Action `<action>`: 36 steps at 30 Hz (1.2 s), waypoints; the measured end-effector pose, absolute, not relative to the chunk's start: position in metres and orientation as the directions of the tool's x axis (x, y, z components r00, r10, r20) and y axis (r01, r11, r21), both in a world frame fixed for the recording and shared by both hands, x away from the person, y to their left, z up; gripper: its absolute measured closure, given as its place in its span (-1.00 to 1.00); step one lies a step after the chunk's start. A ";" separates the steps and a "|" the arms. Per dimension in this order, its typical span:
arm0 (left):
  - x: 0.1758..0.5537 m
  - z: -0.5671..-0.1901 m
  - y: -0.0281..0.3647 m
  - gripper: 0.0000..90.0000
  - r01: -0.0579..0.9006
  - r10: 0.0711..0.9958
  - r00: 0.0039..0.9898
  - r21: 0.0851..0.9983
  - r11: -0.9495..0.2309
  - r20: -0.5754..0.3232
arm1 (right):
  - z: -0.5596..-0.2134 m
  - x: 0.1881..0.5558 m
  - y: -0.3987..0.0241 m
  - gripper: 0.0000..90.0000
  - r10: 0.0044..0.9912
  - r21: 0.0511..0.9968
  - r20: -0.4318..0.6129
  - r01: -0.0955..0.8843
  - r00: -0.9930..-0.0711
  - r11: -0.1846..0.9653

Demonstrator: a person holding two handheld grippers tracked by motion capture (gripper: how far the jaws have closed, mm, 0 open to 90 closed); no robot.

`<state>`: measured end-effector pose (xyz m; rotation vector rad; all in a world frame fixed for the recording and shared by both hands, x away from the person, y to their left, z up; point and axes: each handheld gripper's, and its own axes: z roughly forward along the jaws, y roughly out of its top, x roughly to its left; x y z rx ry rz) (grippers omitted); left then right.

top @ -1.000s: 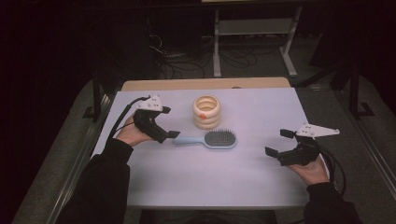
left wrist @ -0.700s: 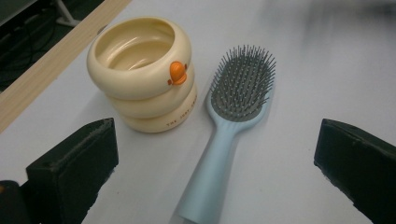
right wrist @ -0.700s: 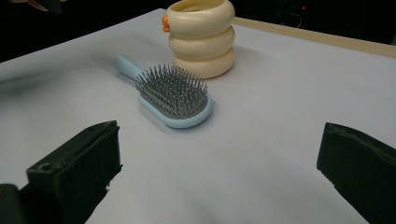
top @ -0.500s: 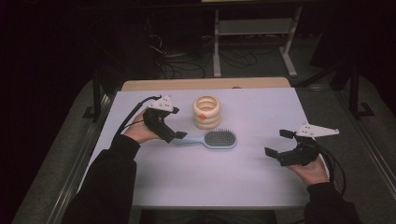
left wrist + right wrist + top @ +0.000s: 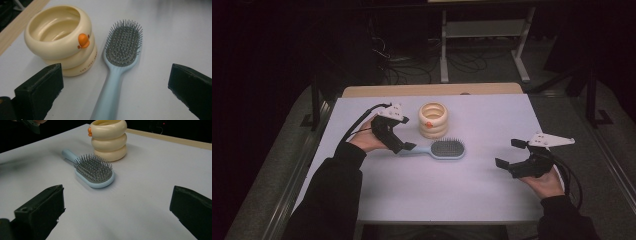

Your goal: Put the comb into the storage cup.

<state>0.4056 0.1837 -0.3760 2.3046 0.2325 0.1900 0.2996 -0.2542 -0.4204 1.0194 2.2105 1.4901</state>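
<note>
My sleeves are black; both grippers are black with pale top plates, trailing black cables.

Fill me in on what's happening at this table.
A person holds a gripper in each hand over a white table. The left gripper is open, with its jaws on either side of the handle of a light blue hairbrush that lies bristles up; it has not closed on it. Beside the brush stands a cream, ring-stacked cup with an orange duck bill. The right gripper is open too, off to the right, apart from both things.
</note>
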 end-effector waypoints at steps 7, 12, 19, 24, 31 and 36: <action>0.409 -0.385 0.180 -1.00 0.119 0.209 0.977 0.715 -0.689 0.038 | -0.420 0.299 -0.253 -1.00 0.687 0.894 0.147 0.393 -0.711 0.216; 0.413 -0.392 0.176 -1.00 0.118 0.201 0.979 0.698 -0.707 0.037 | -0.420 0.299 -0.254 -1.00 0.687 0.894 0.148 0.394 -0.712 0.215; 0.413 -0.401 0.168 -0.94 0.090 0.168 0.984 0.677 -0.731 0.051 | -0.421 0.299 -0.253 -1.00 0.683 0.892 0.149 0.395 -0.715 0.219; 0.413 -0.406 0.160 -0.94 0.075 0.148 0.987 0.666 -0.742 0.054 | -0.422 0.300 -0.253 -1.00 0.680 0.890 0.159 0.402 -0.716 0.214; 0.415 -0.413 0.154 -0.89 0.057 0.132 0.989 0.647 -0.760 0.068 | -0.421 0.300 -0.253 -1.00 0.679 0.892 0.162 0.401 -0.716 0.209; 0.417 -0.417 0.151 -0.89 0.066 0.136 0.989 0.632 -0.772 0.062 | -0.422 0.300 -0.253 -1.00 0.679 0.893 0.169 0.403 -0.715 0.202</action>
